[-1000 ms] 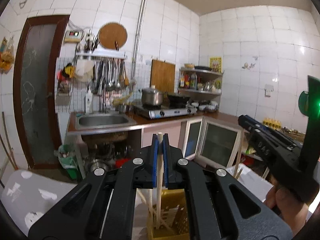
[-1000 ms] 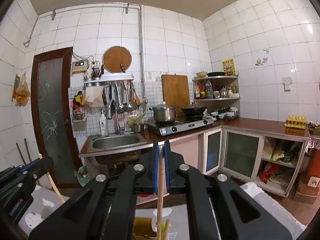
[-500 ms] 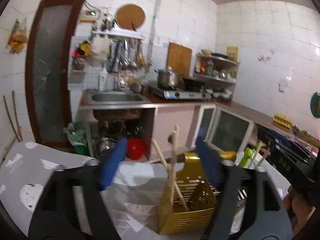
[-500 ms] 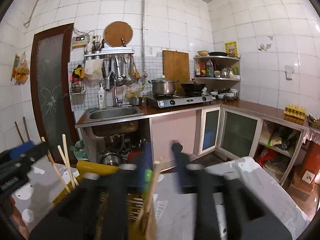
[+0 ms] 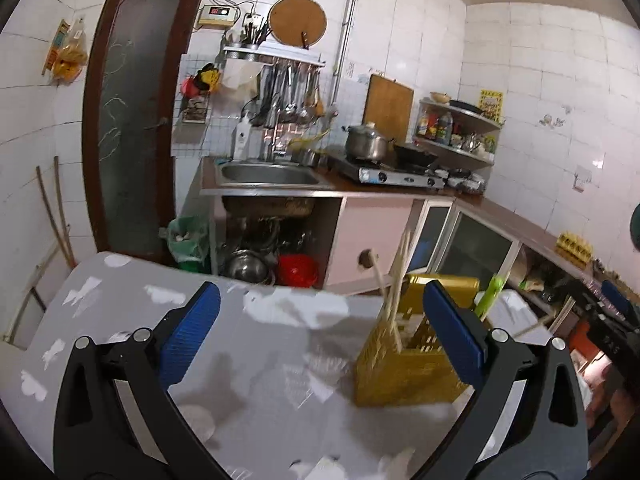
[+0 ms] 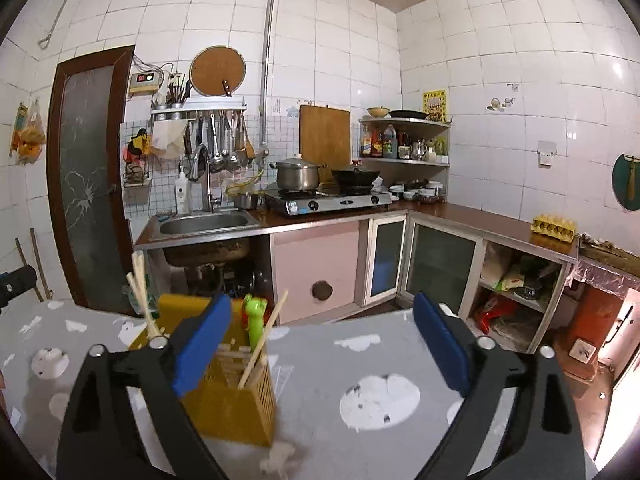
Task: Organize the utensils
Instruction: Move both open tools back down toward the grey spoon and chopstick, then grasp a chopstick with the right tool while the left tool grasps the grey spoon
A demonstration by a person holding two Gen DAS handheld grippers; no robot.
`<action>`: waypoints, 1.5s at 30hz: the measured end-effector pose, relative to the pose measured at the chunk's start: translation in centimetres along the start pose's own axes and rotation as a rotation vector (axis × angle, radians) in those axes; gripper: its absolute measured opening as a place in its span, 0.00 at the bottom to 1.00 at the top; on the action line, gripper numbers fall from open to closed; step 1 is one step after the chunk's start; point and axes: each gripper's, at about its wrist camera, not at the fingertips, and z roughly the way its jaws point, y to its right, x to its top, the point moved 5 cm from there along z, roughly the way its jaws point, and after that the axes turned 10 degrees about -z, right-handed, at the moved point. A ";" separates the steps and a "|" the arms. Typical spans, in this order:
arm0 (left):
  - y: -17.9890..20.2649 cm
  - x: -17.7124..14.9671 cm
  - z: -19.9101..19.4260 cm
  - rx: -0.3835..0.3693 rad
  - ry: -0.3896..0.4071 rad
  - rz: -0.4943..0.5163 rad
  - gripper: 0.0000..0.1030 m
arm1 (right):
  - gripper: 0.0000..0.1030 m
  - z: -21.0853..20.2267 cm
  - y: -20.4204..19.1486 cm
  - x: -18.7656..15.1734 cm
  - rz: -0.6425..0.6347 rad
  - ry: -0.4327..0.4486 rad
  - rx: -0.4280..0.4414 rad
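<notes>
Both claws, left gripper [image 5: 320,336] and right gripper [image 6: 322,346], are hanging wide apart and empty, chopsticks [image 6: 262,340] are leaning in the yellow holder [image 6: 236,404] on the table [image 6: 360,344], looking light, stiff, best pinched mid-shaft.

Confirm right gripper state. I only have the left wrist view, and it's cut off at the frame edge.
Observer: The right gripper is open, with nothing between its pads.
Operator: Where's the holder from its camera?
Observer: The yellow utensil holder sits low and left in the right wrist view, partly behind the gripper's left pad.
Operator: What's the green blur in the holder?
Observer: It's a green utensil with a frog-shaped top, standing in the holder beside a leaning chopstick.
</notes>
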 end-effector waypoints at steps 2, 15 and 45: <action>-0.3 -1.0 -0.7 0.028 0.002 0.026 0.95 | 0.90 -0.9 -0.3 -0.7 -0.011 -0.023 -0.002; -1.0 -11.2 -1.7 0.017 -0.218 0.089 0.95 | 0.90 -2.8 -3.7 -12.8 0.030 -0.331 0.015; -0.9 -21.3 0.2 0.020 -0.461 0.123 0.95 | 0.08 -0.4 -9.7 -20.5 0.077 -0.598 0.125</action>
